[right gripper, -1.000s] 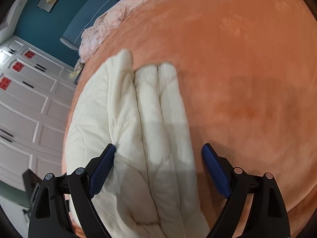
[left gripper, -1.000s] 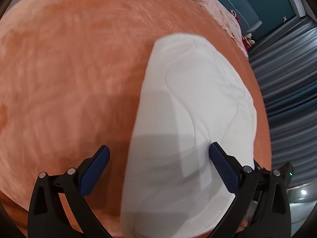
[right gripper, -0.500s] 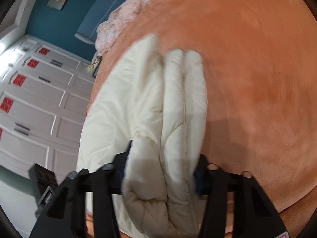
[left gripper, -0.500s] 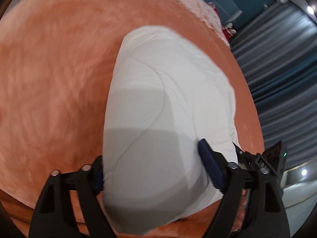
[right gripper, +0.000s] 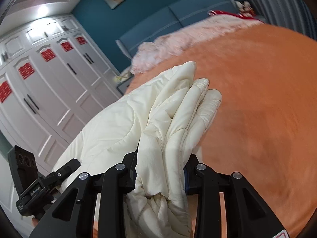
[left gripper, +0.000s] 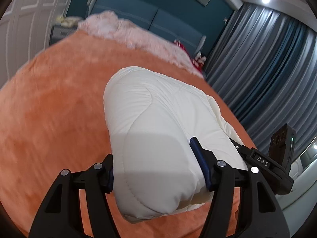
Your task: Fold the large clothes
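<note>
A folded cream quilted garment is held up over the orange bedspread. My left gripper is shut on its rounded folded end, with blue pads pressing both sides. In the right wrist view the other end of the garment shows as several stacked layers. My right gripper is shut on those bunched layers, which hide its pads. The right gripper's body shows at the right of the left wrist view. The left gripper's body shows at the lower left of the right wrist view.
The orange bedspread covers a wide bed. A pink fluffy blanket lies by the teal headboard. Grey curtains hang on one side and white wardrobes stand on the other.
Both grippers closed on the ends of the folded garment and lifted it off the bedspread. The cameras tilted up, bringing the headboard, curtains and wardrobes into view.
</note>
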`<state>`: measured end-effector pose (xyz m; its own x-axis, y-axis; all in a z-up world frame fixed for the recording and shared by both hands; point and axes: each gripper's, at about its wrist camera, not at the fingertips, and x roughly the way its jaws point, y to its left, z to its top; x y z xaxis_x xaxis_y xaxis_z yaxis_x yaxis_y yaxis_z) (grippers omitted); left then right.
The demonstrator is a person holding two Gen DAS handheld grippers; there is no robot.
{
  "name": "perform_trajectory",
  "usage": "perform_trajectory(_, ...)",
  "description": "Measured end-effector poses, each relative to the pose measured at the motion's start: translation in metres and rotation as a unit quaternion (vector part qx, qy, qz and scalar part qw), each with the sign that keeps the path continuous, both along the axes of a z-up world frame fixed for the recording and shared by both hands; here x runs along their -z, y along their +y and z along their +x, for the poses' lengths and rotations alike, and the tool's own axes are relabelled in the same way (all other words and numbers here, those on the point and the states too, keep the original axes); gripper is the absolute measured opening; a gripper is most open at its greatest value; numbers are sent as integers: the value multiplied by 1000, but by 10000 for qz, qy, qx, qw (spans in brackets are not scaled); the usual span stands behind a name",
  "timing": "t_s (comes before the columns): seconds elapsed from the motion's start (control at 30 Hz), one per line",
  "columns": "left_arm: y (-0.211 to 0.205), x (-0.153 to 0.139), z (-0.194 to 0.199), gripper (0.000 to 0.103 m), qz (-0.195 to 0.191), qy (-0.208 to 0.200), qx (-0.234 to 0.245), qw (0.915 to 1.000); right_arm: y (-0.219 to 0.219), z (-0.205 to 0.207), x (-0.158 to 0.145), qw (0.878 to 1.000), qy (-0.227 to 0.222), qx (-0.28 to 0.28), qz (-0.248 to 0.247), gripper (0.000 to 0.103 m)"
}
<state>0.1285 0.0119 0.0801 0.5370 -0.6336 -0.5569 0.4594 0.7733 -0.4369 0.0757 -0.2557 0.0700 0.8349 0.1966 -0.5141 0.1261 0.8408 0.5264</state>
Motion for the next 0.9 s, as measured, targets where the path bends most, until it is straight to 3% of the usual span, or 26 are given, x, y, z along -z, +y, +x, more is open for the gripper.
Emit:
perform_trajectory(0.1,10,1,21,61,24,-274,-87,9996,10,30,1,9998,-73,-119,-157,32)
perform_trajectory(0.23,21,26,51,62,149,-291,-200,9993,19,69,28,9996,79,-228,-154,32)
perform_trajectory(0.47,41,109,93,64,398,568,-358,9969,35,120,108,9934,997,-462,-335,33)
perform_trajectory(0.53,49,130,85,68,432,600,-337,9967,37,119,123,9929,1046,-476,-300,36)
perform_trajectory(0.6,54,142,78,72,488,653,-340,9961,33,116,135,9926,1113,-477,-28,46)
perform_trajectory(0.7,69,157,74,79,413,955,-434,9936,30,109,142,9906,1253,-465,280,60)
perform_trajectory(0.77,77,154,68,80,503,1003,-473,9926,28,99,136,9891,1314,-503,436,60)
perform_trajectory(0.9,85,126,57,81,1108,889,-652,9877,28,70,103,9897,1399,-319,3,61)
